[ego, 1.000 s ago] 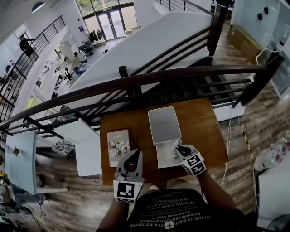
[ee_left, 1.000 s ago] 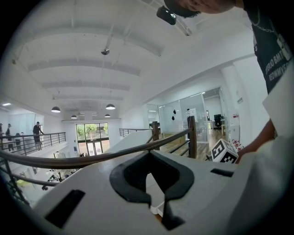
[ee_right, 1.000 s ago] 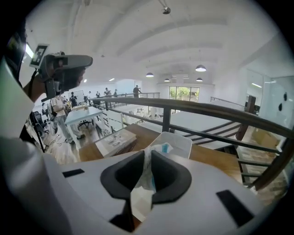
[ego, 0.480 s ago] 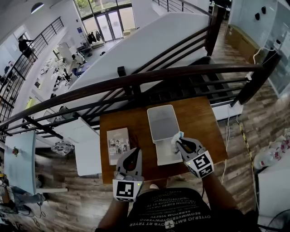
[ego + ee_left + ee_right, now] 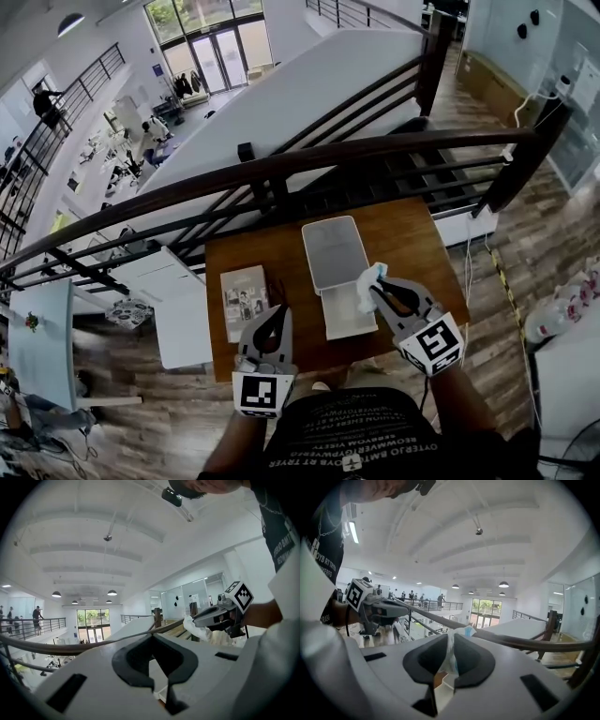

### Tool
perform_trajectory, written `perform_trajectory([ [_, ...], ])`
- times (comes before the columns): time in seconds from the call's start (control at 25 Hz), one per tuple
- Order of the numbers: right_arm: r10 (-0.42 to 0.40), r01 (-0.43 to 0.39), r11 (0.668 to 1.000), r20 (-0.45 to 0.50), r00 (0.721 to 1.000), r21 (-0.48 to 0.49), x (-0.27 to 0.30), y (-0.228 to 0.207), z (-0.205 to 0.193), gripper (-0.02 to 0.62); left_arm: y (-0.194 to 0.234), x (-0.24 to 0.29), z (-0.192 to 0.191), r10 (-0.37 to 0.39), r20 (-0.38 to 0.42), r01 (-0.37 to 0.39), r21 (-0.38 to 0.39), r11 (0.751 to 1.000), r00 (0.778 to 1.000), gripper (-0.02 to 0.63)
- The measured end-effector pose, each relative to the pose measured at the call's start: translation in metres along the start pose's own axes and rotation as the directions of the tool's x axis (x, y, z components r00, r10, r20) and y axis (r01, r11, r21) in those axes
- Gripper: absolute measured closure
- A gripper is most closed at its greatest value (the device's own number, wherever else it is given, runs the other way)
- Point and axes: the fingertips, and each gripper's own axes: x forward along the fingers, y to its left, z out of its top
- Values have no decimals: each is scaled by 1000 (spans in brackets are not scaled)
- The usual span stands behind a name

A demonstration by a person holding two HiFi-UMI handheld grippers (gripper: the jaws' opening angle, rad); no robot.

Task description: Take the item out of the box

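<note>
Item (image 5: 368, 284): a pale, crumpled, film-wrapped packet, clamped between the fingers (image 5: 476, 660) of the right gripper (image 5: 377, 291). The fingers are pressed together on the wrap, which shows as a thin strip between the dark pads in the right gripper view. The long axis runs roughly in line with the fingers. The free end carries a small blue patch and points away from the person, toward the far edge of the surface (image 5: 422, 253).

Location of item: over the right rim of the box (image 5: 342, 323). From the head view it cannot be told whether the item touches the rim.

Box: white, open, shallow, standing near the middle of the near edge. Long axis runs from the near edge toward the far edge.

Lid (image 5: 335, 251): pale grey, rectangular, lying on the far side of the box, against the box's far end and reaching toward the far edge.

Left gripper (image 5: 277, 317): over the near edge, just left of the box. Its fingers meet at the tips with nothing between them, and it is apart from the box.

Booklet (image 5: 244, 302): lying flat toward the left edge, beside the left gripper, long axis parallel to the box.

Beyond the far edge: a dark wooden railing (image 5: 328, 155).
</note>
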Motion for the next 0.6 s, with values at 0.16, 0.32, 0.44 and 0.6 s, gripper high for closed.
perform_trajectory([
  [0.16,-18,18,1000,14,1000,-6,-5,5,4,557,-3,-5,-1,-14,-4,14,-2,1000,1000,600],
  [0.32,-23,23,1000,7,1000,0,-10,12,0,557,-6,-12,-1,-21,1,21,-4,1000,1000,600],
  [0.44,-24,24,1000,6,1000,4,-13,18,-4,557,-6,-17,-4,-25,-2,25,-5,1000,1000,600],
  [0.6,-25,25,1000,-3,1000,12,-18,24,-6,557,-12,-21,-8,-39,-1,38,-10,999,999,600],
])
